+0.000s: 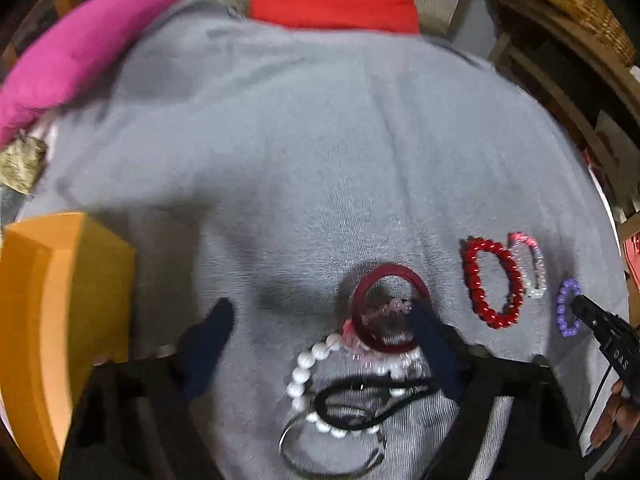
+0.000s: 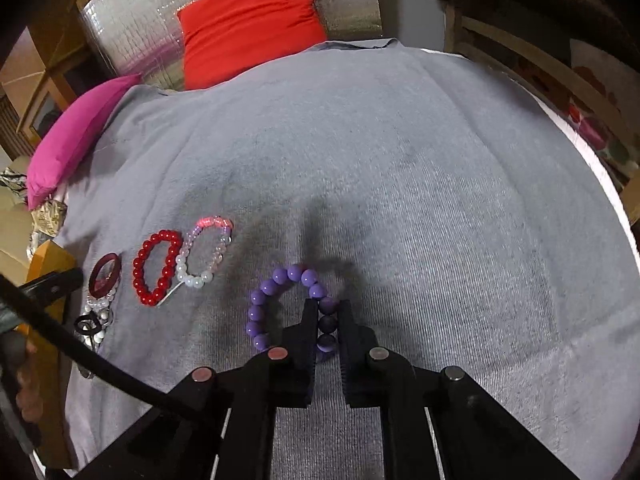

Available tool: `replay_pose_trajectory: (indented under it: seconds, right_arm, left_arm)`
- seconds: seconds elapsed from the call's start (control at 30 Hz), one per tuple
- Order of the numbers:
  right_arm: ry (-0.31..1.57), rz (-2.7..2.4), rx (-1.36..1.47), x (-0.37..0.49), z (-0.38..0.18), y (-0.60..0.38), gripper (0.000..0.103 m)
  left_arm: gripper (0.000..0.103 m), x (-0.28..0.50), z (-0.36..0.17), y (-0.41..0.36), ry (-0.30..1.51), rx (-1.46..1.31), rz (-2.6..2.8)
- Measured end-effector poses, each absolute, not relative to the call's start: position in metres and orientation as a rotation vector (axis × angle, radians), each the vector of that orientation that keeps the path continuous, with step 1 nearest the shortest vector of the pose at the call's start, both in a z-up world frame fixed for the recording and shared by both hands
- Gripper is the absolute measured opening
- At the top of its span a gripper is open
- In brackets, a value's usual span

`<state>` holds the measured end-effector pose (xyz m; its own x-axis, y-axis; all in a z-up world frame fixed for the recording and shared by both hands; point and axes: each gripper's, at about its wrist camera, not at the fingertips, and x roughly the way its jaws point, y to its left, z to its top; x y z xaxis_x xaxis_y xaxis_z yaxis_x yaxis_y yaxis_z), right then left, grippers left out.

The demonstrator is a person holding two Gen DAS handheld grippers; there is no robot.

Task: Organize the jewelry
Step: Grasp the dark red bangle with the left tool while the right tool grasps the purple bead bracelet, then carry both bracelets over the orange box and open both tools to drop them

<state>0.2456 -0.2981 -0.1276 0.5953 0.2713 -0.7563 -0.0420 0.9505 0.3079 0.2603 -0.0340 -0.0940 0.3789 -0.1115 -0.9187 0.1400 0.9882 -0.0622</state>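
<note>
1. Bracelets: red bracelet [image 2: 155, 267] and pink-white bracelet [image 2: 206, 252] lie side by side, left of frame.
2. Right gripper [image 2: 328, 322] is clenched on the purple bracelet [image 2: 280, 304].
3. Left gripper [image 1: 320, 322], spread wide, straddles the tangled pile [image 1: 360, 360], which remains unsorted.

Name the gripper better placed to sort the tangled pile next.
Left. The left gripper hangs open right over the tangled pile, dark red bangle on top; the right gripper is shut on the purple bracelet.

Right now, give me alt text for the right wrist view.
The right claw is shut on a purple bead bracelet lying on a grey blanket. A red bead bracelet and a pink-and-white bead bracelet lie to its left.
</note>
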Motion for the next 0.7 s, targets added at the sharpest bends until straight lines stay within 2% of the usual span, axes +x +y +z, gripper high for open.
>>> replay_pose_trajectory:
  seconds: [0.03,0.1,0.17,0.27,0.3,0.33,0.7]
  right_arm:
    - [0.917,0.188,0.273,0.245,-0.129,-0.299,0.01]
    - [0.919,0.193,0.276,0.243,-0.132,-0.302,0.01]
    - [0.922,0.197,0.279,0.241,-0.135,-0.305,0.01]
    - [0.921,0.201,0.28,0.237,-0.136,-0.307,0.01]
    - [0.92,0.203,0.283,0.237,-0.136,-0.307,0.01]
    - [0.92,0.205,0.287,0.237,-0.136,-0.308,0.01]
    - [0.89,0.258,0.378,0.221,-0.12,-0.318,0.01]
  left_arm:
    - [0.068,0.264,-0.098,-0.033,1.194,0.01,-0.163]
    - [0.067,0.271,-0.102,-0.031,1.215,-0.042,-0.178]
    - [0.059,0.274,-0.103,-0.031,1.216,-0.044,-0.169]
    - [0.037,0.279,-0.102,-0.031,1.228,-0.067,-0.183]
    - [0.018,0.28,-0.101,-0.029,1.229,-0.078,-0.186]
    - [0.006,0.281,-0.1,-0.026,1.23,-0.092,-0.188]
    - [0.004,0.256,-0.071,-0.003,1.144,-0.175,-0.253]
